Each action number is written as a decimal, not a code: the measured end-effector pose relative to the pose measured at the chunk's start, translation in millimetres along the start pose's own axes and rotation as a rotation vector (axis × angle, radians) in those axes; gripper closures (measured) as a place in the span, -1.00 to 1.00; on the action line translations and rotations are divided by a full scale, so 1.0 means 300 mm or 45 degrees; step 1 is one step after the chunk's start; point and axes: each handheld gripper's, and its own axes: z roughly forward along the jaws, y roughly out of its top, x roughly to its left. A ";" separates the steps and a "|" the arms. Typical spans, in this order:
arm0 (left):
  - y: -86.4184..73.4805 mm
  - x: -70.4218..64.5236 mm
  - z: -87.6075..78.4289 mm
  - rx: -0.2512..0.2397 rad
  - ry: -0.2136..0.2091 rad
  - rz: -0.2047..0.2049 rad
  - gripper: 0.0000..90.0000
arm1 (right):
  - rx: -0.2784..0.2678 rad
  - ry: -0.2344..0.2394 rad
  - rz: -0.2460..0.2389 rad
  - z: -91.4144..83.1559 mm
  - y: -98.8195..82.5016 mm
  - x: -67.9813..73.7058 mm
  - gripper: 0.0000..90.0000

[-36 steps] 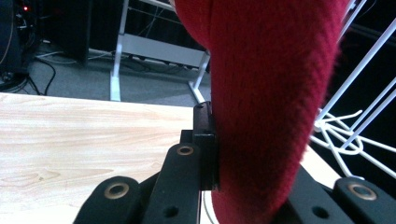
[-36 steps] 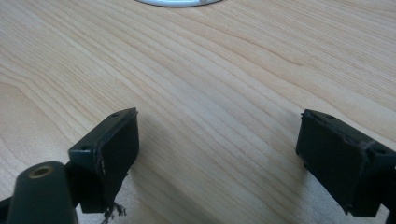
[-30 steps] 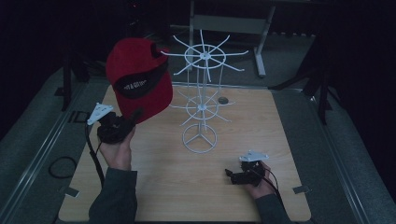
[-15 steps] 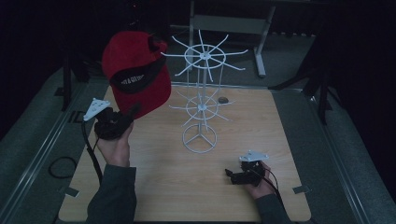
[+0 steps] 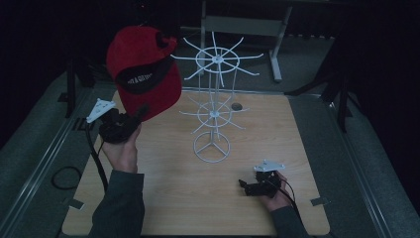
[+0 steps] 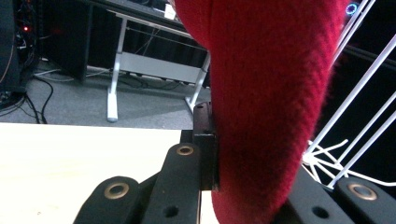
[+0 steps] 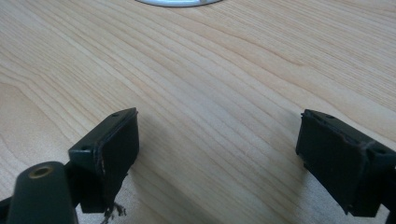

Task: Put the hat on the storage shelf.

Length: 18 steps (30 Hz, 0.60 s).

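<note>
Just beside the held red cap (image 5: 143,69), white wire rack (image 5: 214,106) stands close

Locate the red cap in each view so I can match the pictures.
High view: the cap is upper left, held up by the left gripper, beside the white rack.
Left gripper view: cap fills centre and right, clamped between the jaws.
Right gripper view: not in it; open jaws over the table.
Shared landmark: the rack, at right in the left gripper view, its base at the right gripper view's top edge.
</note>
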 end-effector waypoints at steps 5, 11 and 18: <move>0.015 0.000 0.012 -0.007 -0.009 0.001 0.90 | 0.000 0.000 0.000 0.000 0.000 0.000 -0.71; 0.036 -0.002 0.022 -0.017 -0.019 0.004 0.90 | 0.000 0.000 0.000 0.000 0.000 0.000 -0.71; 0.058 -0.008 0.040 -0.009 -0.043 0.005 0.90 | 0.000 0.000 0.000 0.000 0.000 0.000 -0.71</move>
